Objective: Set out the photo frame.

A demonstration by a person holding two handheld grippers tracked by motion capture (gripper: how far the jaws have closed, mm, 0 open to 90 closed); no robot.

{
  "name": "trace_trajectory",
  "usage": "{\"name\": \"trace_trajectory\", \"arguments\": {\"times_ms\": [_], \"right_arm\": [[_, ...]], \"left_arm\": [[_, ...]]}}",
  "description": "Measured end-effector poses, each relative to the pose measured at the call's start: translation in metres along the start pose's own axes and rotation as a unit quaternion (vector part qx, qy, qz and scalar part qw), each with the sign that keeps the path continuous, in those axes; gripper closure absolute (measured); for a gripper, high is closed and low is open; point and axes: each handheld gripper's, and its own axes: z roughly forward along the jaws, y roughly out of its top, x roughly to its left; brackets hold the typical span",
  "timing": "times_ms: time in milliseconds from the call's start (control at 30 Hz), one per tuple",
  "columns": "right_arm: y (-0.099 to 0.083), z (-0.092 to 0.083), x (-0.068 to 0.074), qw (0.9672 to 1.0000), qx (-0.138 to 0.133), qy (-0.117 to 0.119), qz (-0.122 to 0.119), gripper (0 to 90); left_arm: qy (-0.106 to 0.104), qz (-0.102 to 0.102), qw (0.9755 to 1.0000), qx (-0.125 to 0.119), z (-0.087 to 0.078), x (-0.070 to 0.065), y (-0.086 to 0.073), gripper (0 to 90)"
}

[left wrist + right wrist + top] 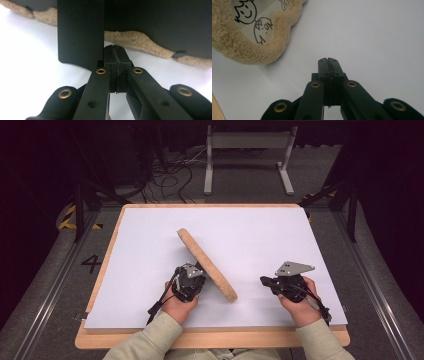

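A white surface (pixel 250 235) carries a fuzzy-rimmed picture frame (pixel 207 264) standing tilted near its front middle. The left gripper (pixel 115 53), jaws pressed together, noses behind its black backing beside the stand flap (pixel 80 32); the right gripper (pixel 328 62) waits, jaws pressed together. Best push gently, steadying the rim.

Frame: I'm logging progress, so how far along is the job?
Done: the frame is up on edge on the table. In hand: the shut left gripper is at its back leg, holding nothing. Left, probably: setting the leg; the shut right gripper waits apart.
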Motion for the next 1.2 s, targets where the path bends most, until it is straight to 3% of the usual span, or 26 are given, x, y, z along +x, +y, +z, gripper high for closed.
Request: {"name": "trace_trajectory", "arguments": {"times_ms": [100,267,367,533,767,833,1067,1200], "right_arm": [[0.001,0.002,0.004,1.0,0.0,0.003,-0.004,90.0],[0.006,0.012,0.017,0.9994,0.008,0.018,-0.027,90.0],[0.008,0.022,0.024,0.9987,0.016,0.03,-0.037,90.0],[0.012,0.035,0.035,0.997,0.024,0.047,-0.056,90.0],[0.018,0.046,0.055,0.9921,0.024,0.083,-0.092,90.0],[0.02,0.046,0.059,0.9912,0.026,0.078,-0.104,90.0],[0.021,0.047,0.069,0.9882,0.029,0.097,-0.115,90.0],[0.024,0.049,0.082,0.9843,0.028,0.114,-0.132,90.0]], "left_arm": [[-0.003,-0.003,1.0,0.0,-0.001,0.0,-0.001,90.0],[-0.025,0.005,0.9997,-0.001,-0.013,0.001,-0.004,89.9],[-0.024,0.018,0.9995,-0.001,-0.021,0.001,-0.006,89.7],[-0.023,0.011,0.9996,-0.007,-0.032,0.008,-0.01,89.0],[-0.016,0.005,0.9998,-0.007,-0.039,0.018,-0.015,88.5],[-0.017,0.002,0.9998,-0.006,-0.04,0.019,-0.015,88.3],[-0.016,-0.001,0.9998,-0.007,-0.045,0.022,-0.016,87.8],[-0.018,-0.006,0.9998,-0.011,-0.051,0.025,-0.019,87.2]]}}
